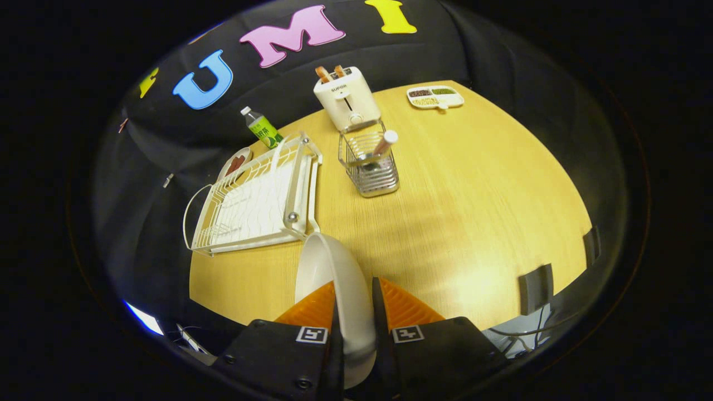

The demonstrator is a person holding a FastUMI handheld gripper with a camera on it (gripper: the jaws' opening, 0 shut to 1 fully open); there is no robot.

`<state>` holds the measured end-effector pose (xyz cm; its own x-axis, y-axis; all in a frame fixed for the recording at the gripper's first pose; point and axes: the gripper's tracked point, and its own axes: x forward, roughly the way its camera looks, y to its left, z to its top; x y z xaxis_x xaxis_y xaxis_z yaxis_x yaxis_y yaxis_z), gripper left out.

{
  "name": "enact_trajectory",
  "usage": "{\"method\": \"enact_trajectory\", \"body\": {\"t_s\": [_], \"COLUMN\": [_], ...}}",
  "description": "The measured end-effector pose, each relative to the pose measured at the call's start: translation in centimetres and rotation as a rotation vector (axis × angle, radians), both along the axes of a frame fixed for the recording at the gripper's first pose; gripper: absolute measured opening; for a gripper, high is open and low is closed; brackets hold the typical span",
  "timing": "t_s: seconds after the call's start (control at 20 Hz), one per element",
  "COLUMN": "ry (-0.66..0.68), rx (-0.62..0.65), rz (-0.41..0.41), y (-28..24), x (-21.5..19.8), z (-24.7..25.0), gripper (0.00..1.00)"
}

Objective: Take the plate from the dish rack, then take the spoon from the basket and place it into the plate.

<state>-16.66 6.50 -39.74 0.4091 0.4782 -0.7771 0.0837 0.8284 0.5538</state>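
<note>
My gripper (355, 292) is shut on the rim of a white plate (328, 270), which stands on edge between the fingers, high above the wooden table (473, 223). Beyond the fingers to the left lies the white wire dish rack (256, 197), with nothing standing in it. Further ahead stands a metal wire basket (369, 164); a spoon (384, 143) with a pale handle leans inside it, handle end up.
A white toaster (347, 97) with bread in its slots stands behind the basket. A green bottle (263, 128) and a small dish (237, 162) sit behind the rack. A divided tray (435, 97) of food lies at the table's far side. Dark clamps (536, 288) grip the near right edge.
</note>
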Motion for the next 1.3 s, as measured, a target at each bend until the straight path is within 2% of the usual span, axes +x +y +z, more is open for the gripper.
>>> {"method": "enact_trajectory", "body": {"t_s": [0.1, 0.3, 0.5, 0.6, 0.85, 1.05, 1.15, 1.3], "ry": [0.018, 0.055, 0.067, 0.067, 0.073, 0.069, 0.057, 0.024], "rx": [0.097, 0.193, 0.218, 0.171, 0.064, -0.047, -0.057, -0.1], "rz": [-0.028, -0.084, -0.146, -0.147, -0.15, -0.16, -0.18, -0.197], "y": [1.6, 2.7, 2.2, 1.6, 0.4, -1.7, -2.6, -4.4], "x": [0.2, 1.1, 2.3, 2.4, 2.6, 2.6, 2.9, 3.3], "z": [-0.9, -2.6, -3.8, -4.8, -6.5, -7.4, -7.1, -6.4], "gripper": [0.27, 0.27, 0.27, 0.28, 0.46, 0.52, 0.75, 0.88]}}
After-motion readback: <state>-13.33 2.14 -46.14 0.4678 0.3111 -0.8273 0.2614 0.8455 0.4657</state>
